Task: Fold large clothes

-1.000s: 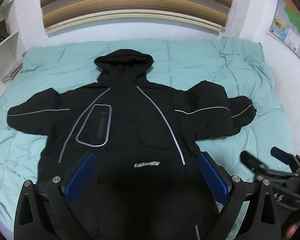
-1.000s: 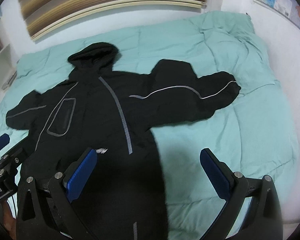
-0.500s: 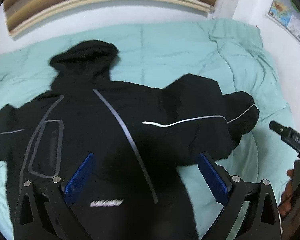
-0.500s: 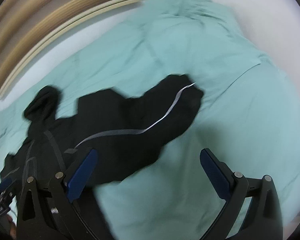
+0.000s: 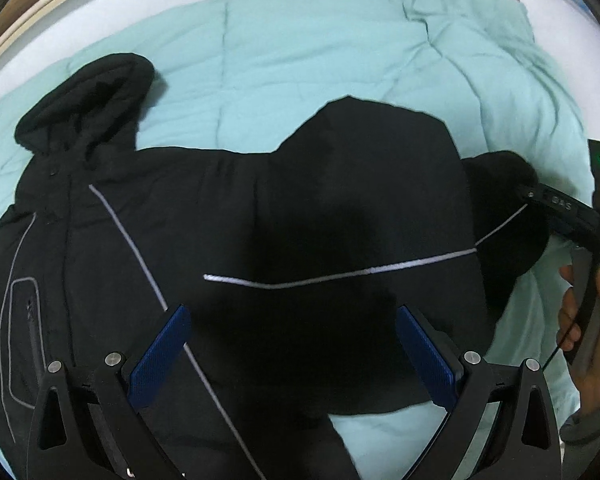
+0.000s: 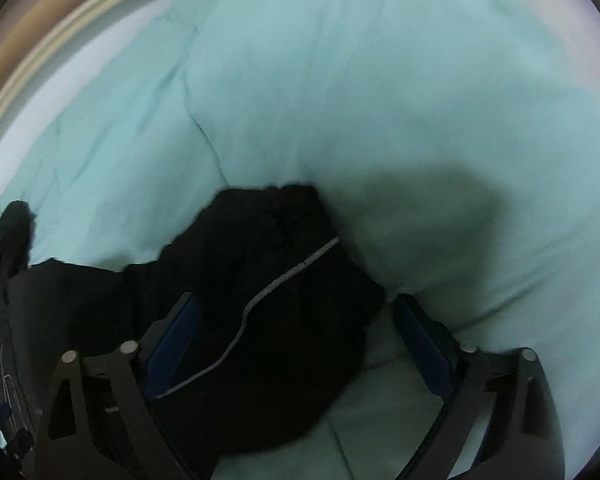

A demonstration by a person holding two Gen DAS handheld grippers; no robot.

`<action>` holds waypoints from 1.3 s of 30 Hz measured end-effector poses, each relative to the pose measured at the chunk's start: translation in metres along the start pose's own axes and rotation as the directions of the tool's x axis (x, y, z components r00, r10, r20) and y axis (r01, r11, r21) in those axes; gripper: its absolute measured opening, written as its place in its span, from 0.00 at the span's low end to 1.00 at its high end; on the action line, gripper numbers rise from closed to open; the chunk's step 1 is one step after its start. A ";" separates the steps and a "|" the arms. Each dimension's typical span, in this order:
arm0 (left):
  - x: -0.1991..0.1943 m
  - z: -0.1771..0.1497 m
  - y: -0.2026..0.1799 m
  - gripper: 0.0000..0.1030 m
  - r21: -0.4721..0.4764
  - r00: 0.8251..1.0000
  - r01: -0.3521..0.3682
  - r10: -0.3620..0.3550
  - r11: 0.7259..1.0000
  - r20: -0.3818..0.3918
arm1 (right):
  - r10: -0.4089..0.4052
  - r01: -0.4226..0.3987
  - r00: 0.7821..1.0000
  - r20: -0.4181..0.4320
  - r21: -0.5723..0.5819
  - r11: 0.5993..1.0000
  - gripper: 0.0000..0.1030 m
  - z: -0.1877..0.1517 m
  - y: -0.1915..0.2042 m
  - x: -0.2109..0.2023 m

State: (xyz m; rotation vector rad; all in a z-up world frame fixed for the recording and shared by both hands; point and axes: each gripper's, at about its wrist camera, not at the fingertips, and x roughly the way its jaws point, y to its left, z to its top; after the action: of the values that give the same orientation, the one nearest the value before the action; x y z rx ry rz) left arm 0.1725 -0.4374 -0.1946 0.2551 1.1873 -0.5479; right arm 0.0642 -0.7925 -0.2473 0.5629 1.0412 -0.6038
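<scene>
A black hooded jacket [image 5: 228,216] with grey reflective piping lies spread face up on a teal quilt [image 5: 300,48]. Its hood [image 5: 88,96] points to the far left. My left gripper [image 5: 292,344] is open and empty, hovering over the jacket's right sleeve [image 5: 380,208] near the armpit. My right gripper [image 6: 296,340] is open, low over the cuff end of that sleeve [image 6: 284,280], with the cuff between its fingers but not clamped. The right gripper's body [image 5: 568,216] and the hand holding it show at the right edge of the left wrist view.
The quilt [image 6: 380,100] covers the whole bed and is rumpled toward the far right corner. A white wall with a wood-toned band [image 6: 40,48] runs behind the bed. The jacket's chest pocket outline [image 5: 24,340] lies at the left edge.
Both grippers have moved right and lower, from the jacket's hem toward its right sleeve. The right gripper has come down close over the cuff. The jacket has not moved.
</scene>
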 end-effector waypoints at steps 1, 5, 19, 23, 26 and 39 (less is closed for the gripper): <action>0.003 0.002 -0.001 0.99 0.004 1.000 -0.004 0.004 1.000 -0.002 | 0.014 -0.014 1.000 -0.007 -0.013 1.000 0.77 -0.001 0.004 0.005; 0.016 0.005 -0.001 0.99 0.022 1.000 -0.017 0.017 1.000 -0.009 | 0.078 -0.078 0.997 0.001 -0.081 0.994 0.23 -0.013 0.021 -0.002; 0.098 0.001 -0.028 0.99 0.090 0.986 0.064 -0.049 0.994 -0.158 | 0.001 -0.016 0.981 0.194 0.074 0.997 0.20 -0.028 -0.042 -0.096; 0.099 -0.004 -0.031 0.99 0.144 0.989 0.059 -0.039 0.988 -0.140 | -0.060 0.055 0.998 0.034 0.128 0.990 0.20 -0.037 -0.058 -0.043; 0.066 -0.005 -0.015 0.99 0.118 0.993 0.097 -0.088 0.988 -0.079 | -0.056 0.051 0.998 0.026 0.146 0.988 0.20 -0.033 -0.060 -0.046; -0.042 -0.041 0.164 0.99 -0.180 0.992 0.086 -0.068 0.980 0.103 | 0.223 -0.197 0.972 0.080 -0.246 0.949 0.19 -0.078 0.165 -0.120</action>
State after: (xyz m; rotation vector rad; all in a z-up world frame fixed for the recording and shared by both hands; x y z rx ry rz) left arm 0.2156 -0.2692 -0.1862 0.0242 1.1487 -0.5080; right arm 0.0856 -0.5998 -0.1464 0.4195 0.9217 -0.3117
